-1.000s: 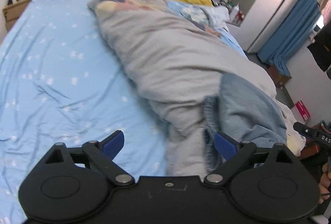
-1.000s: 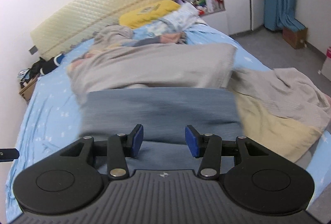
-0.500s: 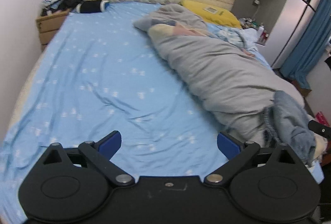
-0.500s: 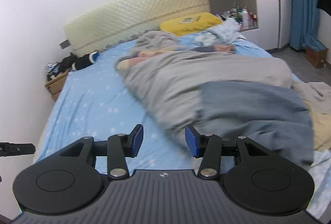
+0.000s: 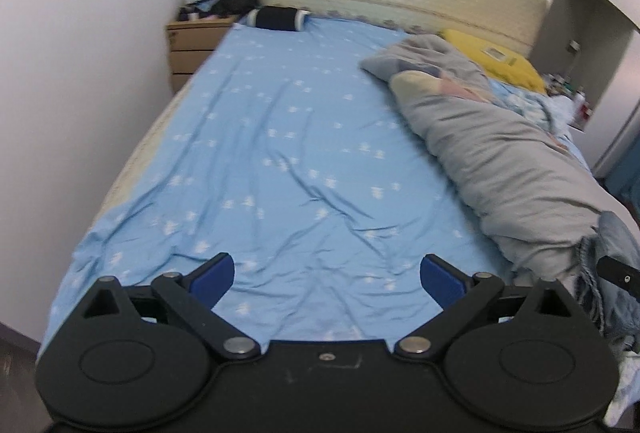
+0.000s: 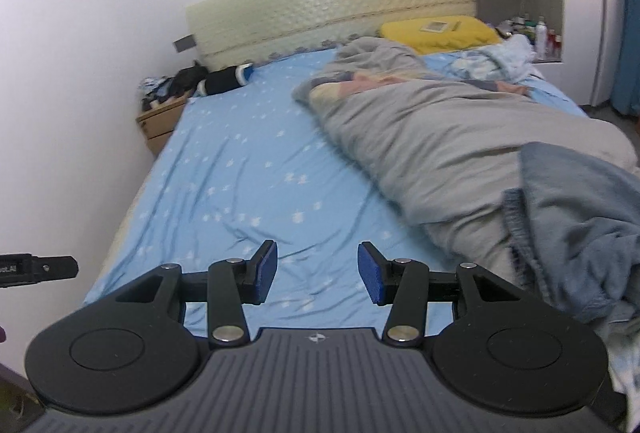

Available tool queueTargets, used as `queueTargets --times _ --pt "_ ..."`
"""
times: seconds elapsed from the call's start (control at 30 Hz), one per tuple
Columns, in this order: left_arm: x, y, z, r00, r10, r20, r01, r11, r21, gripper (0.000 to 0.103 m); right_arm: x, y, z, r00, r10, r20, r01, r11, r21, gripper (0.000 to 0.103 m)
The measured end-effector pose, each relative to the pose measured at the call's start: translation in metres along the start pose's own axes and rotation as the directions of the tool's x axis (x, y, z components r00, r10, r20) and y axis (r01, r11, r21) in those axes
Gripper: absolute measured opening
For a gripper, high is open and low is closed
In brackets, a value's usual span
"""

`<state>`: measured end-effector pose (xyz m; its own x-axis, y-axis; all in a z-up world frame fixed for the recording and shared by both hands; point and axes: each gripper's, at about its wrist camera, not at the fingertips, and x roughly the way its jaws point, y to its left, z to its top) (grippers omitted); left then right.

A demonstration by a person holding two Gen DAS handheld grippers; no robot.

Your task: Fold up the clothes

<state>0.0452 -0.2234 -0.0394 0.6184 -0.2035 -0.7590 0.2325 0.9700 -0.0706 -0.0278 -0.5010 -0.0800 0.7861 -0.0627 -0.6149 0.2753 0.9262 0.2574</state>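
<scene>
A blue-grey denim garment (image 6: 580,225) lies crumpled at the bed's near right edge, on the end of a grey duvet (image 6: 452,137). In the left wrist view it shows at the far right (image 5: 616,273). My left gripper (image 5: 326,275) is open wide and empty above the bare blue sheet (image 5: 288,161), left of the garment. My right gripper (image 6: 316,273) is open and empty, over the sheet (image 6: 248,177) just left of the garment. The tip of the left gripper shows in the right wrist view (image 6: 36,269).
The grey duvet (image 5: 508,161) runs along the bed's right half. A yellow pillow (image 6: 436,33) and a dark rolled item (image 5: 278,19) lie by the headboard. A wooden nightstand (image 5: 196,45) stands at the far left. A white wall borders the bed's left side.
Both grippers have swung left, away from the denim garment and duvet, and now face the bare sheet. Both stay open and empty.
</scene>
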Motion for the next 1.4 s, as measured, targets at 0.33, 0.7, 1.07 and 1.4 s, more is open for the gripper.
queueTargets --times 0.33,0.7,1.07,1.4 --pt "-0.019 0.08 0.011 0.999 -0.011 0.039 0.011 1.0 -0.013 0.1 -0.002 0.102 -0.017 0.999 0.036 -0.008 -0.037 0.997 -0.068 0.049" --pt "-0.035 0.161 0.015 0.997 -0.06 0.043 0.056 0.994 0.092 0.1 -0.014 0.201 -0.043 0.999 -0.039 -0.004 0.039 0.999 -0.013 0.049" --pt "-0.037 0.161 0.011 0.997 -0.056 0.06 0.054 0.998 0.035 0.1 -0.012 0.216 -0.045 0.999 -0.047 -0.004 0.047 0.998 -0.053 0.057" --pt "-0.029 0.144 0.019 0.998 -0.026 0.064 0.023 0.999 0.049 0.101 0.001 0.201 -0.03 0.998 -0.054 0.006 0.055 0.998 -0.04 0.069"
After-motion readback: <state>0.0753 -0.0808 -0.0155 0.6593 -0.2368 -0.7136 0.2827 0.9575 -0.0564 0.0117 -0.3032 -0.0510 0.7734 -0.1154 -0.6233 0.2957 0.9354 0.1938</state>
